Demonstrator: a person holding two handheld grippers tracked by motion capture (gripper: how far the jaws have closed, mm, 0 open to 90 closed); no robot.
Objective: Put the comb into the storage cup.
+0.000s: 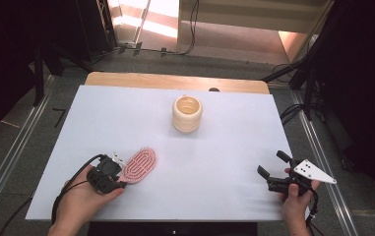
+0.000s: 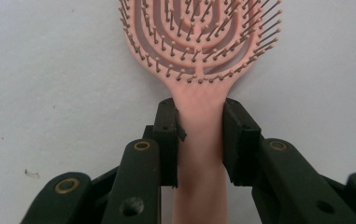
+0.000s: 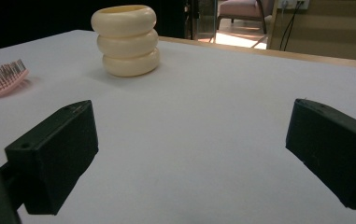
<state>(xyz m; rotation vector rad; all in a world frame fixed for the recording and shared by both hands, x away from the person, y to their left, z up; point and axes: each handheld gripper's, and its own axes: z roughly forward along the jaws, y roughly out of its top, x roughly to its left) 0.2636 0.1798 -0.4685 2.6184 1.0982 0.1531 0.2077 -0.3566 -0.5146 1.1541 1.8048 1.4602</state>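
Left gripper view, L gripper (image 2: 200,135) clamped on pink hairbrush (image 2: 199,51) handle, R gripper (image 3: 189,154) jaws apart.

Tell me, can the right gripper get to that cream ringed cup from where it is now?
Probably yes. The right gripper is open and holds nothing, and bare white table lies between it and the cream cup. The pink hairbrush lies off toward the left gripper, out of the way.

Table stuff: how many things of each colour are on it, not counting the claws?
Pink: 1, the brush, its handle clamped in the left claw.
Cream: 1, the ringed cup, standing upright and apart from the brush.
Total: 2 things on the white table.
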